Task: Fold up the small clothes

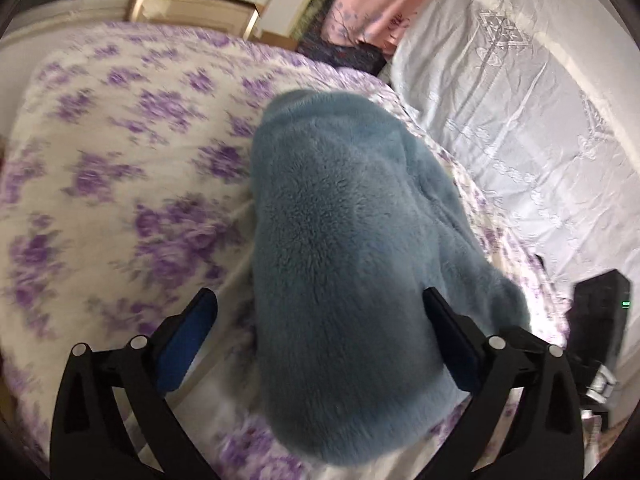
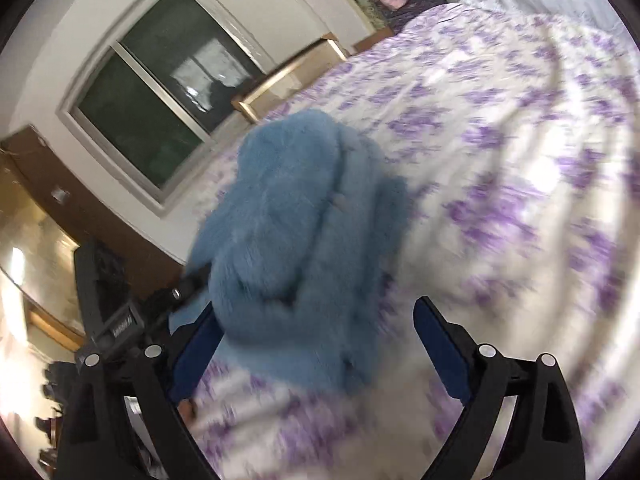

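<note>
A fluffy blue garment (image 1: 340,208) lies bunched in a long heap on the purple-flowered bedspread (image 1: 120,160). My left gripper (image 1: 318,294) stands open over its near end. The fleece fills the gap up to the right finger (image 1: 448,320), while the left finger (image 1: 192,320) is clear of it. In the right wrist view the same garment (image 2: 296,208) lies ahead and to the left. My right gripper (image 2: 316,306) is open too. Its left fingertip is hidden behind the fleece, and its right finger (image 2: 436,332) hangs over the bedspread (image 2: 500,160), apart from the fleece.
A white embroidered cover (image 1: 500,100) and a pink pillow (image 1: 376,0) lie at the bed's far right. A wooden frame (image 2: 288,76) and a window (image 2: 160,92) stand beyond the bed. A black device (image 1: 600,312) sits at the right edge, and another black device (image 2: 108,312) shows at the left.
</note>
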